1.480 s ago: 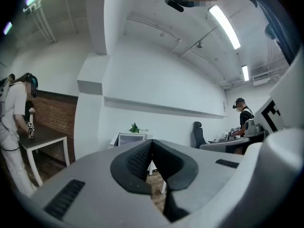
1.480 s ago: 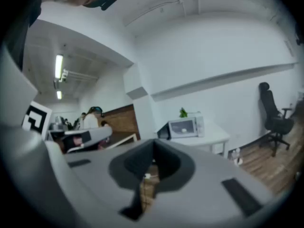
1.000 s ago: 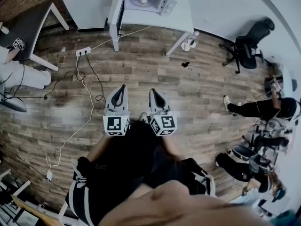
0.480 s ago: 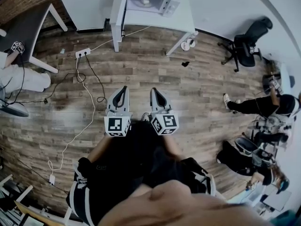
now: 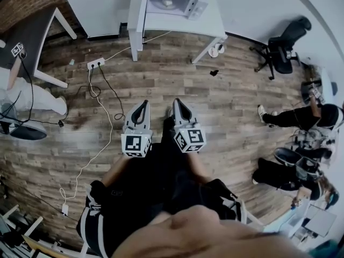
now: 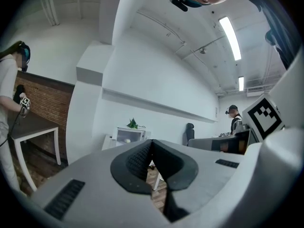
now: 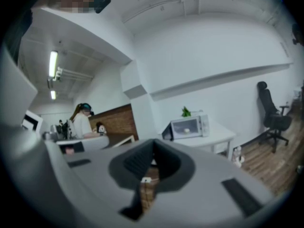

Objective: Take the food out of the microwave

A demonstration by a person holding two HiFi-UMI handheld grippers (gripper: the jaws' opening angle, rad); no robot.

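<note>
A white microwave stands on a white table by the far wall, door shut, with pale food showing behind its window. A small green plant sits on top of it. Both grippers are held side by side over the wooden floor, far short of the table. My left gripper is shut with nothing in it, and my right gripper is shut and empty too. The left gripper view shows the microwave small, above the closed jaws. The right gripper view shows the microwave and the food.
A power strip and loose cables lie on the floor at left front. A dark desk with a person stands at far left. An office chair and seated people are at right. Small objects sit by the table leg.
Both grippers have moved forward together toward the white table, still shut. The person at the left desk has shifted.
</note>
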